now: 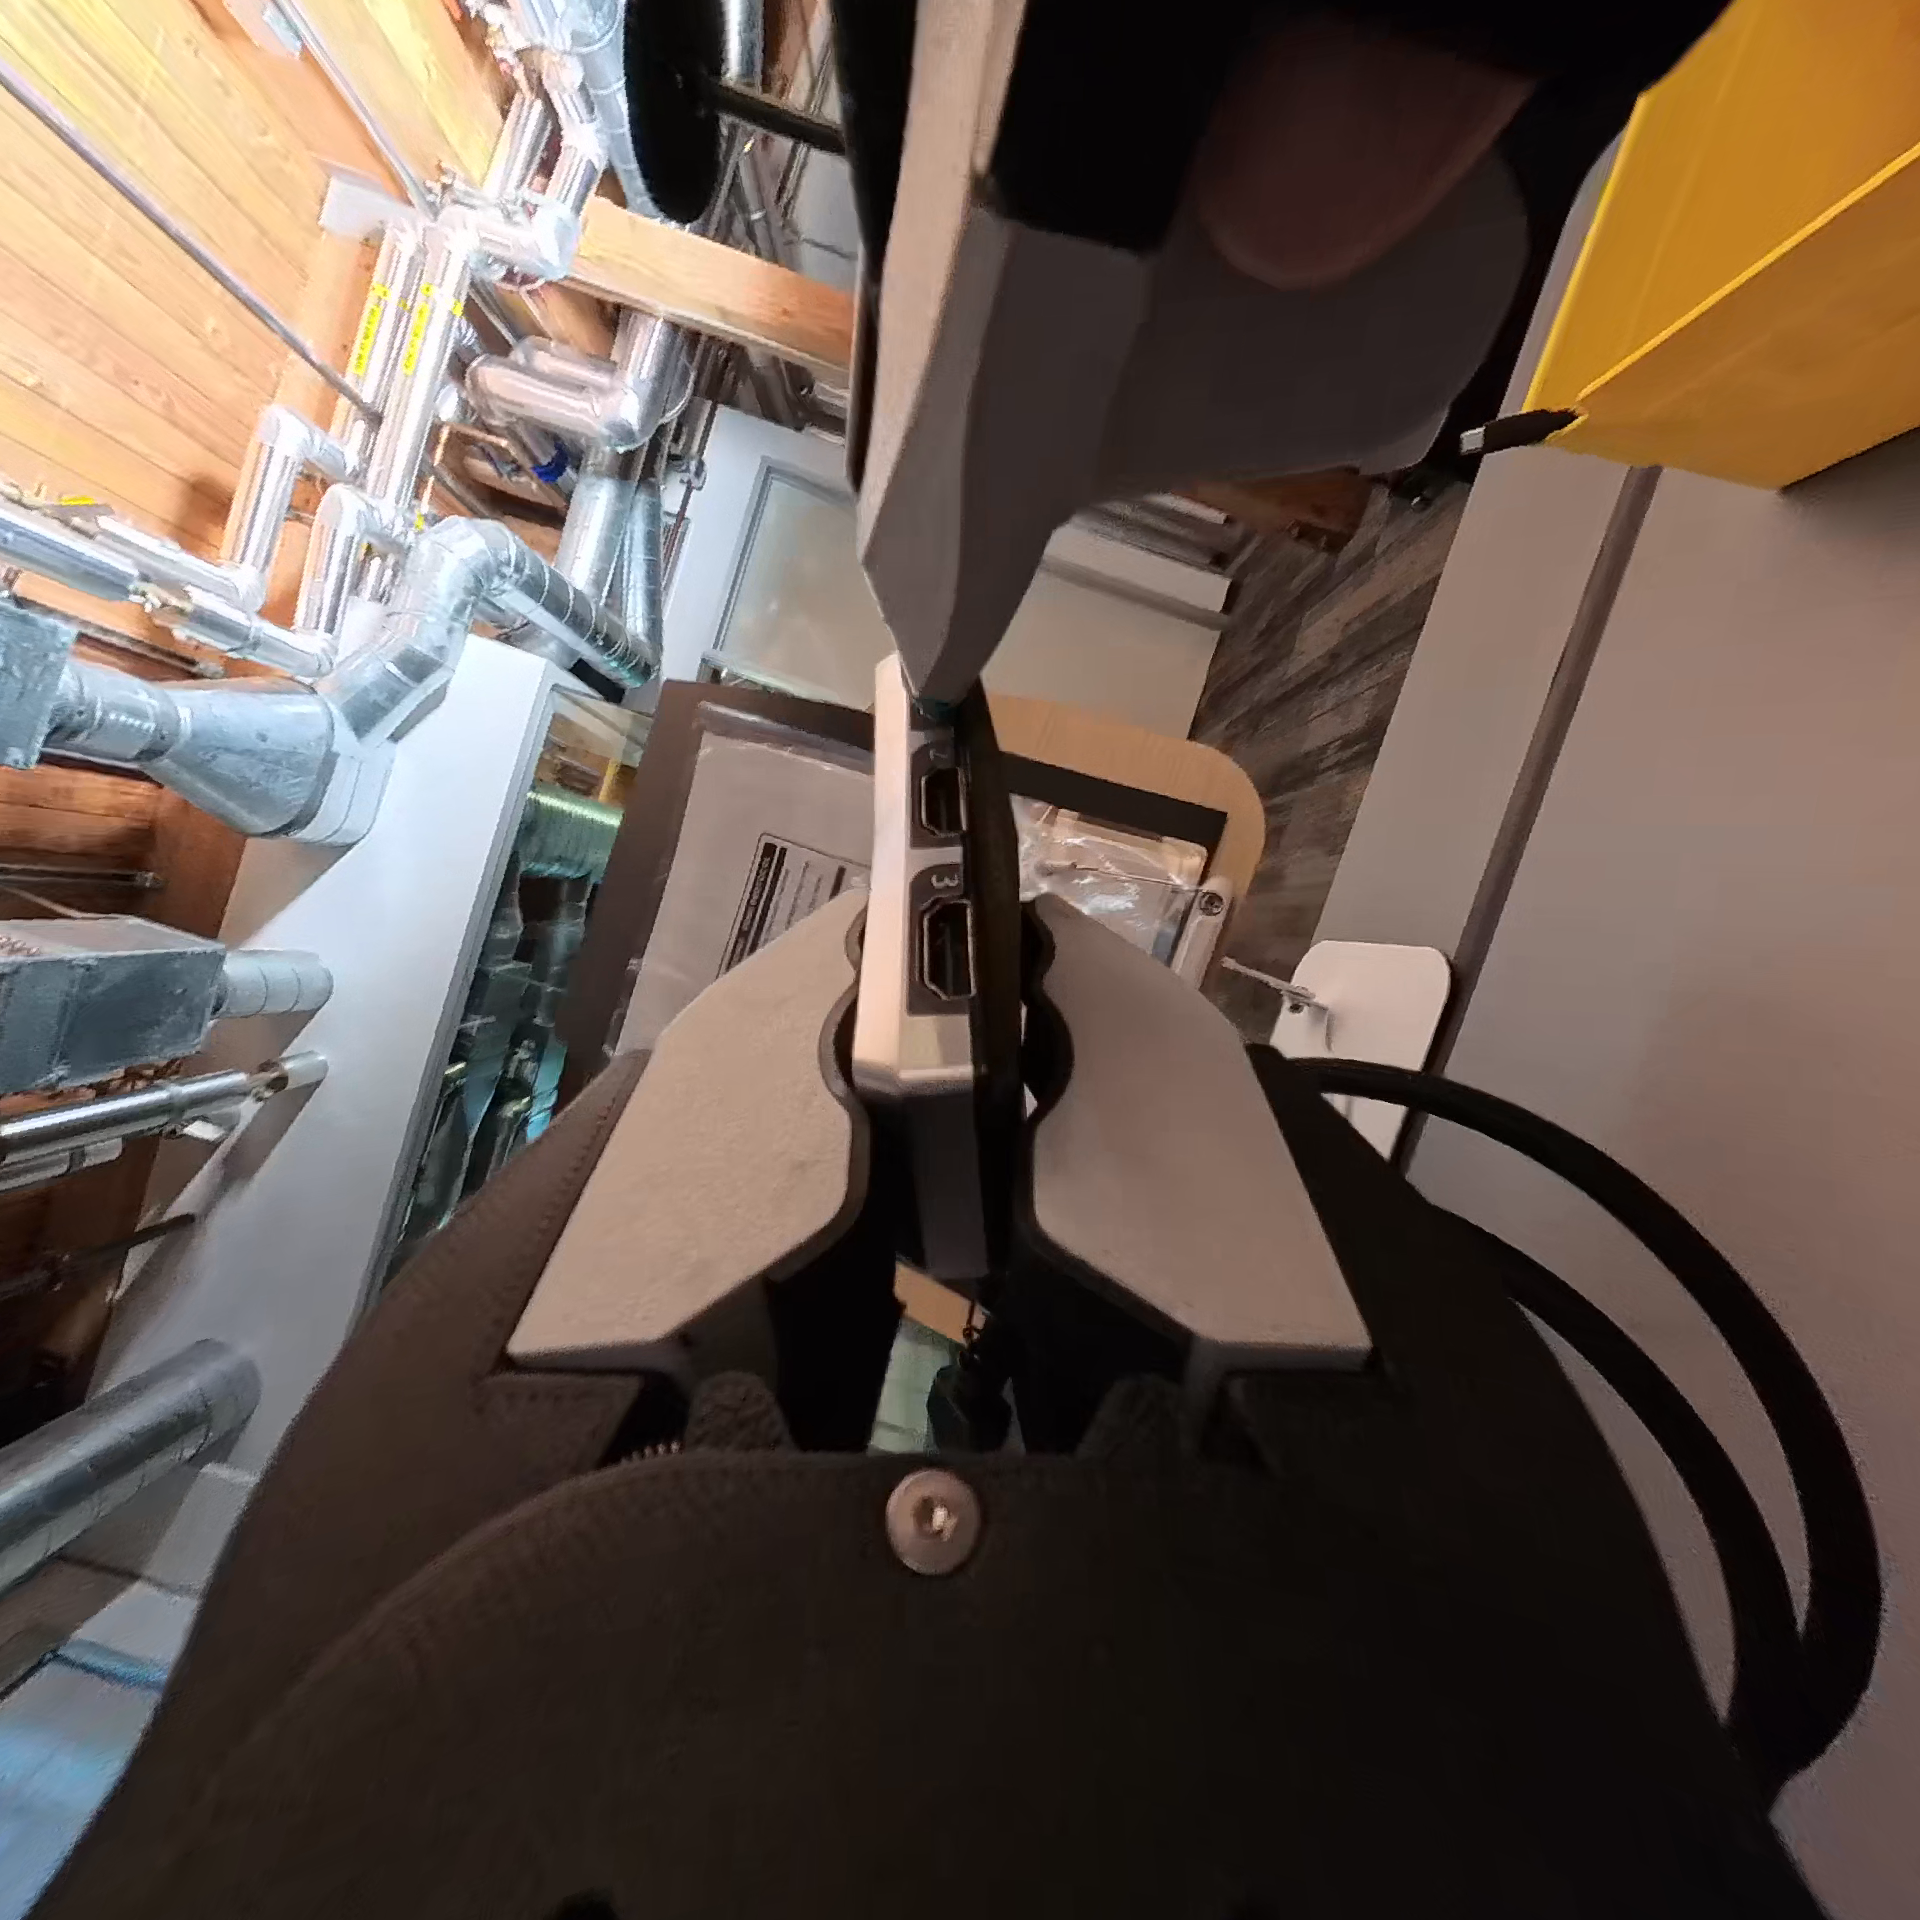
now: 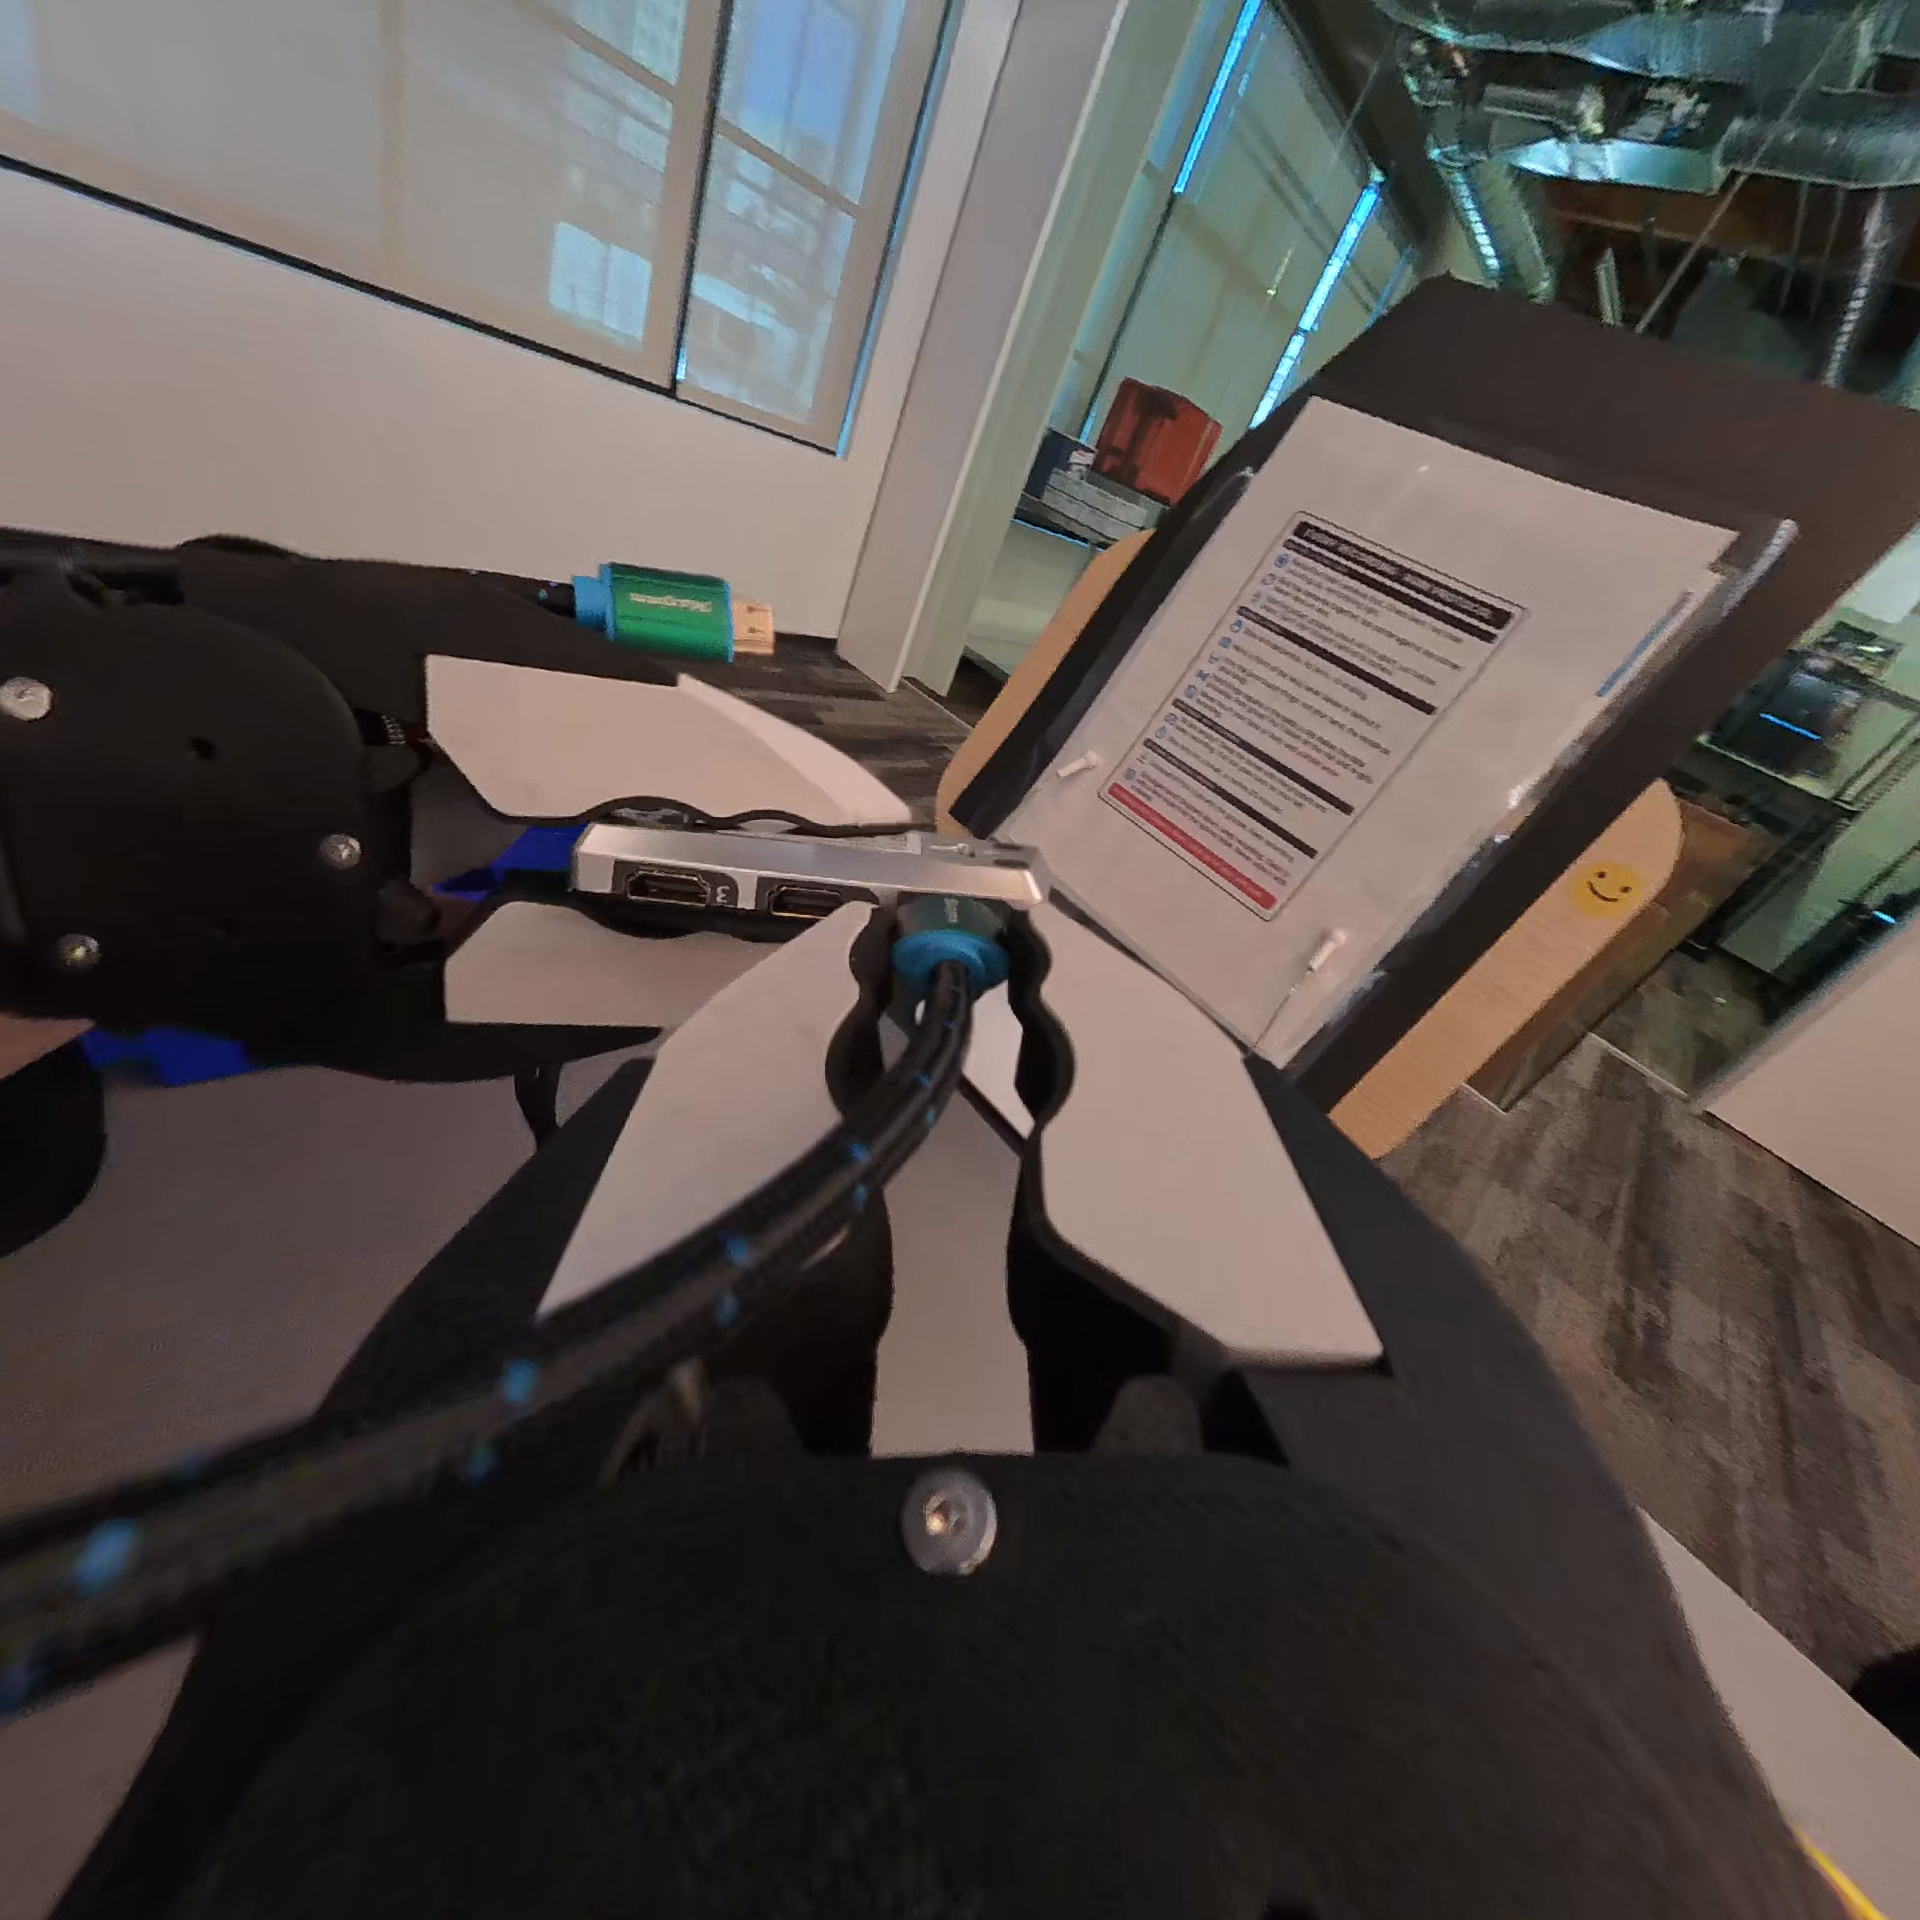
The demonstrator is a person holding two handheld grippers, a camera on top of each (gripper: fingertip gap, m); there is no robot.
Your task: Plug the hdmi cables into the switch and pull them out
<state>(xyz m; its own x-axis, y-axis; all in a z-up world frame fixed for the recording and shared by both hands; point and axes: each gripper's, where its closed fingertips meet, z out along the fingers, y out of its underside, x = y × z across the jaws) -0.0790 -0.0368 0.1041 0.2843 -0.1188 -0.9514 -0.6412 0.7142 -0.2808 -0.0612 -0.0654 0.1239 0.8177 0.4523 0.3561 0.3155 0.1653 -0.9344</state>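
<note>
My left gripper (image 1: 945, 935) is shut on the silver HDMI switch (image 1: 894, 1039) and holds it off the table; two empty ports (image 1: 951, 951) face the camera. In the right wrist view the left gripper's fingers (image 2: 665, 727) clamp the switch (image 2: 810, 857) from the left. My right gripper (image 2: 940, 930) is shut on a teal HDMI plug with a blue collar (image 2: 940, 951), whose front end sits at the switch's rightmost port; how deep it sits is hidden. Its braided black cable (image 2: 727, 1247) trails toward the lower left. A second green HDMI plug (image 2: 665, 613) lies beyond the left gripper.
A black board with a white printed sheet (image 2: 1351, 727) stands just behind the switch on a wooden stand (image 2: 1507, 987). The white table (image 2: 260, 1195) lies below. Black cable loops (image 1: 1662, 1351) hang at the right. A yellow bin (image 1: 1766, 260) is at the upper right.
</note>
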